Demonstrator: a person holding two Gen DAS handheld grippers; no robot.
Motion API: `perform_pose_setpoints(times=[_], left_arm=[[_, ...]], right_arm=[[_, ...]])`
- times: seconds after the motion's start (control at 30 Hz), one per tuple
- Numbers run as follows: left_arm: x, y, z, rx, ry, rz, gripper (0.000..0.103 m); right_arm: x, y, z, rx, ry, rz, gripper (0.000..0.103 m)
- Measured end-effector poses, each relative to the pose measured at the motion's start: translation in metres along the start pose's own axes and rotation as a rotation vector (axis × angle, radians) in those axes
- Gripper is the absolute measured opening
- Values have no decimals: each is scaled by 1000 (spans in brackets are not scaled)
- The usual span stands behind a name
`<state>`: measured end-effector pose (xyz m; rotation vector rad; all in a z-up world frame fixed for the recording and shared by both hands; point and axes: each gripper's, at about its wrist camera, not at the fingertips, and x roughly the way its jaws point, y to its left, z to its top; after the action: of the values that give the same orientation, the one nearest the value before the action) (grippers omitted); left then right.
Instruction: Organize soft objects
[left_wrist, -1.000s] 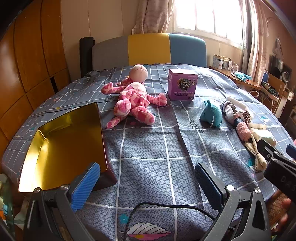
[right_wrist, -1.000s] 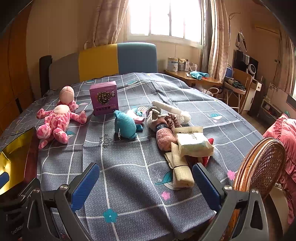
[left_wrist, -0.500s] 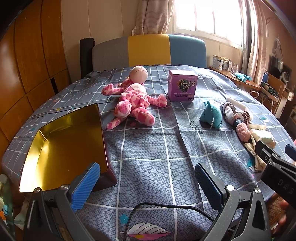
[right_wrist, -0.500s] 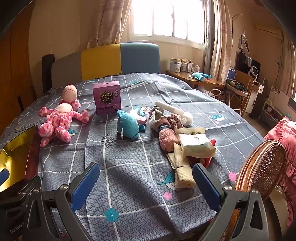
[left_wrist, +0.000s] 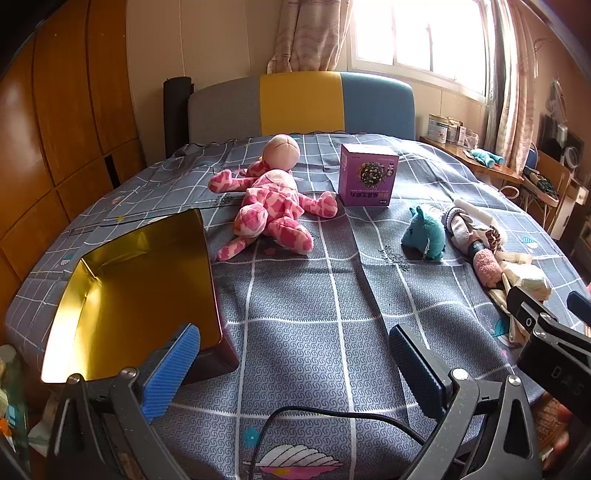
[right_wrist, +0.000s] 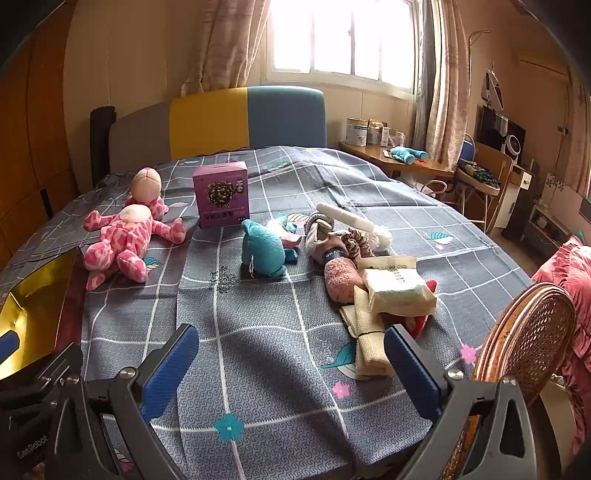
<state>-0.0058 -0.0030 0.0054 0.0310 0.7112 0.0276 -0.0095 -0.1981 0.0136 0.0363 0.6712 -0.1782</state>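
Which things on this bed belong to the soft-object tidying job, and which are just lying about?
For the job:
- pink plush doll
- teal plush toy
- pink fuzzy sock
- cream rolled cloth
- gold open box, the likely container
- left tongs and right tongs, both open

Lying about:
- purple carton
- wicker chair back
- side desk

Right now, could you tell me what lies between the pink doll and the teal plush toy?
Only bare bedspread separates pink doll and teal plush toy, per the left wrist view.
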Motion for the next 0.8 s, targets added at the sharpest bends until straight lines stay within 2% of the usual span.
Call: perform_pose_setpoints(times=[0.8], left_arm=[[5,1,0,-6,18,-11,103]], right_arm=[[4,-1,1,4,10,11,103]])
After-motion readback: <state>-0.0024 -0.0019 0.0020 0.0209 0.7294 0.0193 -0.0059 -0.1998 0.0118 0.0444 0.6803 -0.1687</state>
